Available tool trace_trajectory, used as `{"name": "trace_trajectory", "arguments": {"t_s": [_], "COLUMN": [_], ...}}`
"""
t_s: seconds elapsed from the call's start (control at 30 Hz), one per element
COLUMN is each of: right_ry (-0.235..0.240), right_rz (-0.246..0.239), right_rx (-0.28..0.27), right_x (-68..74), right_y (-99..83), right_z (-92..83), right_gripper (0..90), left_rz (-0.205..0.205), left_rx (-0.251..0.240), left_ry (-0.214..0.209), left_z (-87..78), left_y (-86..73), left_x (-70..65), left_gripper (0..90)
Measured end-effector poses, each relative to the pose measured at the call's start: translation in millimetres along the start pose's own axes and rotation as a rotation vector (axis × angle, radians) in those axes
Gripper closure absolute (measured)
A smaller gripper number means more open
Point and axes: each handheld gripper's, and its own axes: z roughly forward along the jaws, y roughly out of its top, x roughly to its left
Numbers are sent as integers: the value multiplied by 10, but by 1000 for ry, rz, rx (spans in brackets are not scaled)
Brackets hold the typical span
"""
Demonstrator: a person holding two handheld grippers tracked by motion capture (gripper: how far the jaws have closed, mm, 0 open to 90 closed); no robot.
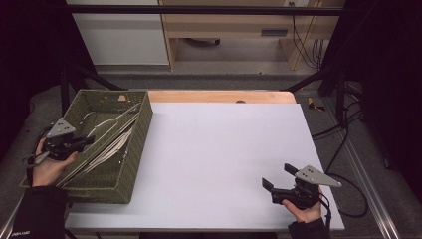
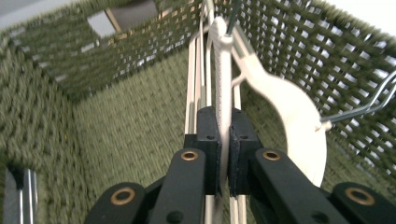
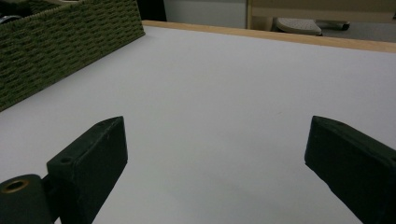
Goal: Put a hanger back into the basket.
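A green woven basket (image 1: 99, 188) stands at the table's left and holds several white plastic hangers (image 1: 112, 144) lying lengthwise. My left gripper (image 1: 89, 141) reaches into the basket from its left side. In the left gripper view the gripper (image 2: 224, 135) is shut on the thin edge of one white hanger (image 2: 289, 112), whose wire hook (image 2: 369, 100) points toward the basket wall (image 2: 126, 126). My right gripper (image 1: 278, 176) hovers low over the white table top near the front right, open (image 3: 219, 149) with nothing between its jaws. The basket's outer wall (image 3: 60, 42) lies far to its left.
The white table top (image 1: 219, 154) stretches bare between the basket and the right gripper, with a wooden strip (image 1: 219, 96) along its back edge. Black frame bars and cables (image 1: 343, 134) run beside the table's right side.
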Motion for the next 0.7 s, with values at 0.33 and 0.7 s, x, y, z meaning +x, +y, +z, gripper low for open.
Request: {"name": "trace_trajectory", "arguments": {"t_s": [0.33,0.7], "right_ry": [-1,3], "right_rz": [-3,-3], "right_rx": [-1,-7], "right_x": [6,12], "right_y": [4,14], "right_z": [-6,-19], "right_gripper": [65,65], "left_rz": [7,3], "left_rx": [116,98], "left_ry": [-27,-78], "left_z": [63,-65], "left_y": [-35,48], "left_x": [-56,-181], "left_gripper": [792,754]}}
